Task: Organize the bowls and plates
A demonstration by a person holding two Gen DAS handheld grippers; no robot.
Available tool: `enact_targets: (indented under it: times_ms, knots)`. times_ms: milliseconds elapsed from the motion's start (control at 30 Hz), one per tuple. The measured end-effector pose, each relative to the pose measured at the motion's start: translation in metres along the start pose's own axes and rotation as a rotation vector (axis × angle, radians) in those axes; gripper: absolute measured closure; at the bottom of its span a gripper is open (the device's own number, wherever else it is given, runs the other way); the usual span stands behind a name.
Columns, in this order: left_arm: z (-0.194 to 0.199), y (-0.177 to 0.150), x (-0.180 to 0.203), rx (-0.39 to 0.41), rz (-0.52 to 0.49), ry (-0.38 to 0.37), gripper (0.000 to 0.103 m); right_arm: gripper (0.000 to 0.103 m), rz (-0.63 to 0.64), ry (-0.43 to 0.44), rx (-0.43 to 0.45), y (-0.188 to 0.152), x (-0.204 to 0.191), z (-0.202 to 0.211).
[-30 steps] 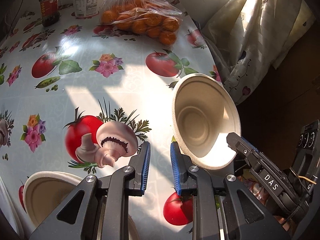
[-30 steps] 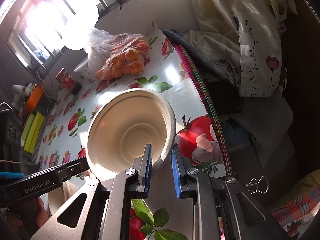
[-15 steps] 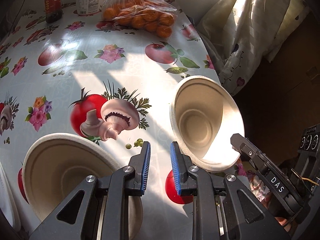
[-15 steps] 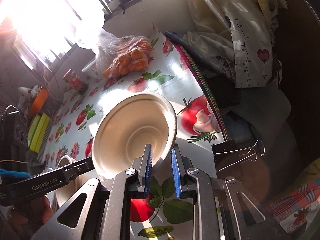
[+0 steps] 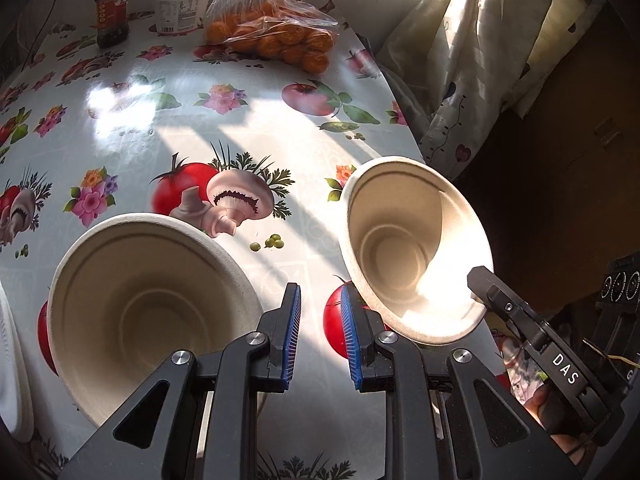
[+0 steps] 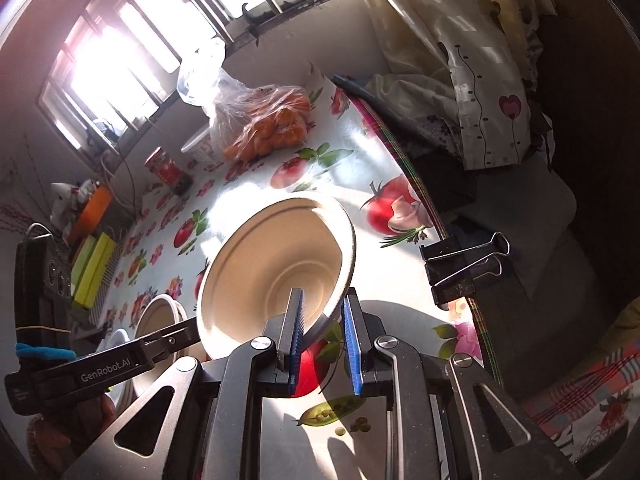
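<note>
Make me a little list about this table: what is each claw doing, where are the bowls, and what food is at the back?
right claw: shut on the rim of the held bowl
held bowl: tilted on its side, near the edge of the table
left claw: pads slightly apart, nothing between them
second bowl: upright on the table, beside the left claw
far end: bag of oranges, white tub, jar
</note>
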State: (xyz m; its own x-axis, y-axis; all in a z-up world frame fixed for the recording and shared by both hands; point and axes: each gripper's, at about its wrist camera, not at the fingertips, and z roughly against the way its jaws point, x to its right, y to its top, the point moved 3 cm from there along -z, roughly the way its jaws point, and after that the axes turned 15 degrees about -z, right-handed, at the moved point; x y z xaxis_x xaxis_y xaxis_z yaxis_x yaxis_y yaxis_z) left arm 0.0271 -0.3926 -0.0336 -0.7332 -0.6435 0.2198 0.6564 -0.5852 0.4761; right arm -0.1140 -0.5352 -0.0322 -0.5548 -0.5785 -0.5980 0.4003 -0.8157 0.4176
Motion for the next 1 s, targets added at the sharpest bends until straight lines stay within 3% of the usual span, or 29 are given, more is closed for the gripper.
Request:
enact_targets:
  times_ms: [533,1000]
  knots:
    - [0.053,-0.024,-0.008,0.104,-0.014,0.006,0.082,0.085,0.052,0.055,0.036,-0.024,-0.033,0.03]
    - [0.095,-0.054,-0.058,0.173,0.078,0.034,0.082,0.084,0.122,0.139,0.0,-0.06,-0.084,0.021]
